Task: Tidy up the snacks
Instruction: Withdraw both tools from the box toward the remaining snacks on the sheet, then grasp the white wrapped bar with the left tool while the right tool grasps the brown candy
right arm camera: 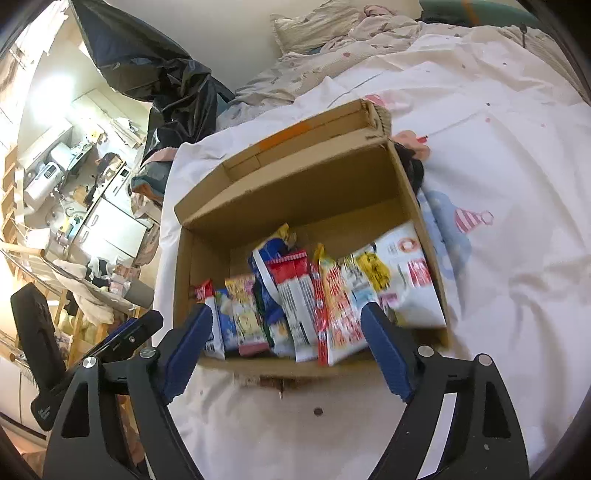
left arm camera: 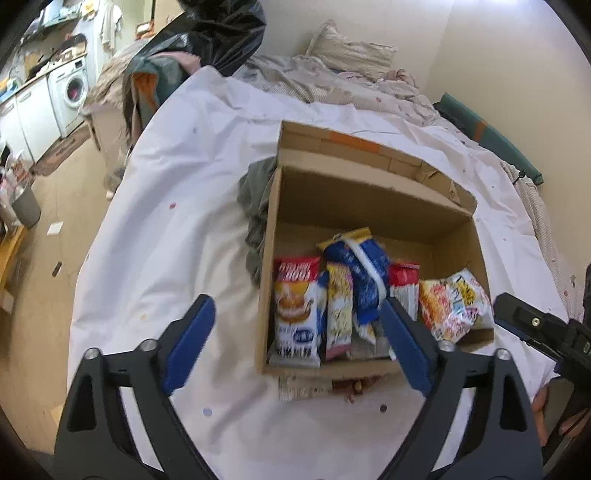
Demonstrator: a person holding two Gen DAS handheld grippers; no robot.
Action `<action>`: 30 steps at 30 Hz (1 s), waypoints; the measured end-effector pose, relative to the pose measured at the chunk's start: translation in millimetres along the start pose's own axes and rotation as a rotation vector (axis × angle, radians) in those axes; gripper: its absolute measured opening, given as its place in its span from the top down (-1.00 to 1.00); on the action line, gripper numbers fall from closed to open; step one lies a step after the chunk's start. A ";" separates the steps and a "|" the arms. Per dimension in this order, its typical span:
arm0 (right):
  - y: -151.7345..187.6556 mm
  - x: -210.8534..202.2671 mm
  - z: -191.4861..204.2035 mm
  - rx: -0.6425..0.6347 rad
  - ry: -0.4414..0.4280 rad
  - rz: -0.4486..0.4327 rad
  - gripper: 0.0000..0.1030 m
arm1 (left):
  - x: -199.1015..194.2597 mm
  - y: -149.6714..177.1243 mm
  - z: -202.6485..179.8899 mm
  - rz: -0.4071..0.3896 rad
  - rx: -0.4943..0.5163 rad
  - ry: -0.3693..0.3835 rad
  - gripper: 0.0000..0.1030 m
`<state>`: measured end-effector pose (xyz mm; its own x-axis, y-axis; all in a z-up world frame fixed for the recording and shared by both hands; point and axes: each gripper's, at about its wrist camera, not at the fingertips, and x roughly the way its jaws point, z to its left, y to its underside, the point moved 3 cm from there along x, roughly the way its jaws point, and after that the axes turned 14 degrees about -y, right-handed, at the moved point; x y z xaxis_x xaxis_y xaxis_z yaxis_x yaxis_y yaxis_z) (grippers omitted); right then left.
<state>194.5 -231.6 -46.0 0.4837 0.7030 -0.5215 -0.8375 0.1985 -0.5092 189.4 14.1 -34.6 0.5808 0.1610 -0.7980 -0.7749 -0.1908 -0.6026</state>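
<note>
Left wrist view: the snack packets point(left arm camera: 369, 295) stand in a row along the near wall of a cardboard box point(left arm camera: 369, 206), their long axes running up and away from the near wall, tops leaning toward the far wall.
Row order, left wrist view: a red-and-white packet point(left arm camera: 297, 306) at the left end, a yellow-pink packet point(left arm camera: 339, 306) beside it, a blue packet point(left arm camera: 360, 273) in the middle rising highest, a red-striped packet point(left arm camera: 404, 284), then an orange-yellow bag point(left arm camera: 456, 304) at the right end, lying more tilted.
Row, right wrist view: the same packets point(right arm camera: 314, 295) lean side by side; a large white packet point(right arm camera: 410, 273) rests against the box's right wall.
Box: open top, far flap point(left arm camera: 354, 147) folded back, sitting on a white bedsheet point(left arm camera: 184, 184) toward the middle of the bed; box point(right arm camera: 295, 184) far half bare.
Beside the box: a grey-green cloth point(left arm camera: 255, 210) touches its left wall; a flat wrapper point(left arm camera: 306, 386) lies on the sheet just outside the near wall.
Left tongs point(left arm camera: 295, 343): released, fingers spread wide, holding nothing, poised over the box's near left corner.
Right tongs point(right arm camera: 288, 350): released, fingers wide apart, holding nothing, above the near wall.
Farther out: crumpled bedding and a pillow point(left arm camera: 351, 48) at the bed's far end, a black plastic bag point(left arm camera: 218, 29), a washing machine point(left arm camera: 70, 92).
</note>
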 end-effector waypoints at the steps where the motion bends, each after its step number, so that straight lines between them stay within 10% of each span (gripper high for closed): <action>1: 2.1 -1.1 -0.2 0.004 -0.001 0.001 -0.66 | -0.4 3.3 2.2 0.006 -0.008 -0.003 -0.84; 15: 68.0 -16.5 -46.0 0.224 0.046 0.066 -0.66 | 19.3 57.0 19.7 0.130 -0.051 -0.091 -0.84; 24: 66.8 -13.5 -57.2 0.272 0.050 0.074 -0.66 | 56.3 81.6 -38.1 0.153 0.156 -0.052 -0.84; 30: 66.5 -10.8 -57.8 0.259 0.058 0.089 -0.66 | 90.0 87.1 -49.5 0.206 0.091 -0.056 -0.84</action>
<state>148.2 -265.5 -113.9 0.4131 0.6863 -0.5987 -0.9107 0.3112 -0.2717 186.5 -36.0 -159.6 0.3956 0.1819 -0.9002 -0.8963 -0.1373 -0.4216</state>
